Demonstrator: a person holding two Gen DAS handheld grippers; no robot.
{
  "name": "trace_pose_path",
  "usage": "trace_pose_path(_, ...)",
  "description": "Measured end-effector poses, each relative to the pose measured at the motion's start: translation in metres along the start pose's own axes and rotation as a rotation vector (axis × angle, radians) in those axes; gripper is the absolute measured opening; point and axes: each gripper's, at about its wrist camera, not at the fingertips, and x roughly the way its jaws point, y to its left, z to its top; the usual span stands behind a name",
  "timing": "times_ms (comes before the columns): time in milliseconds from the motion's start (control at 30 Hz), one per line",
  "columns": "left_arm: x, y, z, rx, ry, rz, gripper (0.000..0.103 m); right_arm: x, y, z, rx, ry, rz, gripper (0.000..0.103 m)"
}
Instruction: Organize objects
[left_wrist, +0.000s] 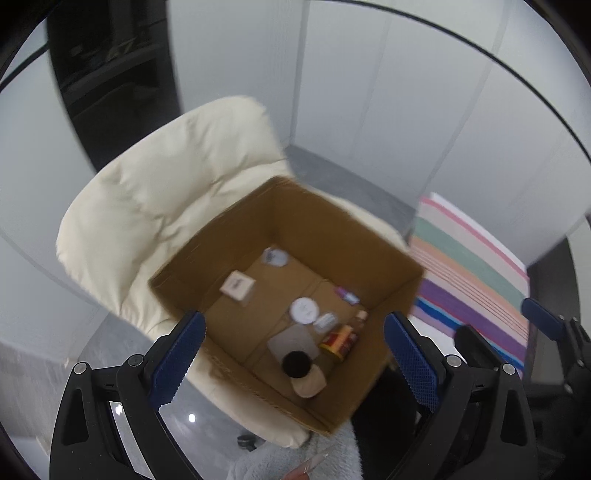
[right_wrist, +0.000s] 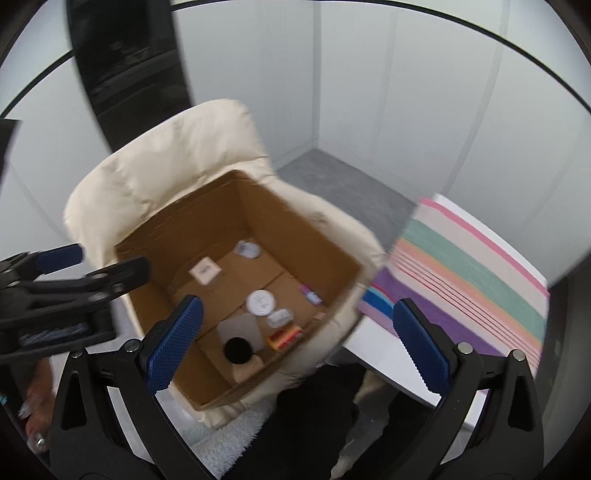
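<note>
An open cardboard box rests on a cream padded chair. On its floor lie several small items: a white round tin, a red and yellow can, a black-capped beige jar, a grey card, a white square packet. My left gripper hangs open above the box with nothing between its fingers. My right gripper is open and empty above the box's near edge.
A striped cloth covers a surface to the right of the chair. White wall panels and grey floor lie behind. A fluffy pale blue fabric lies below the box. A hand shows at lower left.
</note>
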Motion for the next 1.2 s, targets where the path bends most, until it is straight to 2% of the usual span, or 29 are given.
trace_pose_path(100,-0.024,-0.025,0.008,0.086,-0.004,-0.036,0.098,-0.011,-0.015,-0.003,0.083,0.036,-0.073,0.103)
trace_pose_path(167,-0.047,-0.044,0.017,0.146,-0.008,-0.061,0.098,-0.032,-0.032,-0.004,0.166,0.057,-0.089,0.097)
trace_pose_path(267,-0.08,-0.072,0.028,0.233,0.003,-0.101,0.098,-0.071,-0.059,-0.007,0.31,0.052,-0.093,0.097)
trace_pose_path(367,-0.103,-0.099,0.03,0.339,0.058,-0.066,0.101,-0.113,-0.087,-0.013,0.459,0.038,-0.098,0.097)
trace_pose_path(433,-0.115,-0.112,0.028,0.405,0.038,-0.088,0.101,-0.128,-0.099,-0.017,0.517,0.075,-0.124,0.097)
trace_pose_path(467,-0.119,-0.118,0.026,0.426,0.025,-0.075,0.101,-0.135,-0.103,-0.02,0.537,0.09,-0.14,0.097)
trace_pose_path(533,-0.122,-0.124,0.022,0.436,0.013,-0.047,0.101,-0.149,-0.108,-0.028,0.565,0.109,-0.191,0.097)
trace_pose_path(667,-0.114,-0.123,0.016,0.395,0.09,-0.13,0.101,-0.167,-0.113,-0.041,0.589,0.102,-0.249,0.097)
trace_pose_path(733,-0.112,-0.121,0.013,0.379,0.092,-0.116,0.101,-0.173,-0.112,-0.043,0.581,0.087,-0.284,0.097)
trace_pose_path(833,-0.116,-0.121,0.007,0.392,0.069,-0.077,0.101,-0.179,-0.109,-0.046,0.56,0.081,-0.28,0.097)
trace_pose_path(1033,-0.126,-0.121,0.002,0.414,0.045,-0.07,0.101,-0.18,-0.107,-0.049,0.556,0.093,-0.265,0.097)
trace_pose_path(1200,-0.122,-0.127,-0.002,0.439,0.061,-0.076,0.101,-0.181,-0.105,-0.051,0.554,0.089,-0.263,0.097)
